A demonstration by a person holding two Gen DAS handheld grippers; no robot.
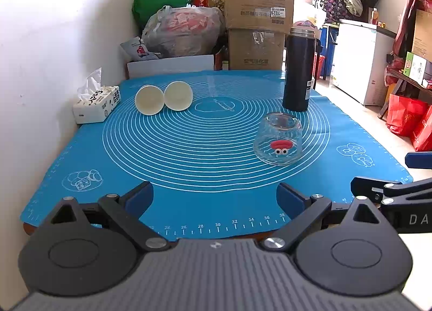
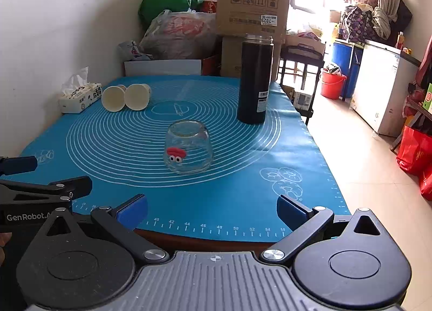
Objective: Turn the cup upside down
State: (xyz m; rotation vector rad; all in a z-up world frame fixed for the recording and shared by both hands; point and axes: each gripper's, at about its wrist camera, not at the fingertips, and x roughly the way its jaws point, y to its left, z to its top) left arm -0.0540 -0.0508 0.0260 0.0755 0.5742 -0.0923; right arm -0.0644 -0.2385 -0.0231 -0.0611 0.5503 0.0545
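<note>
A clear glass cup [image 1: 278,139] with a red-and-eyes sticker stands upside down, mouth on the blue mat [image 1: 189,203], right of centre. It also shows in the right wrist view [image 2: 187,147], near the mat's middle. My left gripper [image 1: 214,197] is open and empty, held back over the mat's near edge, well short of the cup. My right gripper [image 2: 212,209] is open and empty at the near edge too, the cup ahead and slightly left. Each gripper's arm shows at the side of the other's view.
A tall dark flask [image 1: 299,67] stands behind the cup. Two cream paper cups [image 1: 163,97] lie on their sides at the far left, beside a tissue pack [image 1: 95,104]. Boxes and bags are piled behind the table. The white wall runs along the left; the floor drops off right.
</note>
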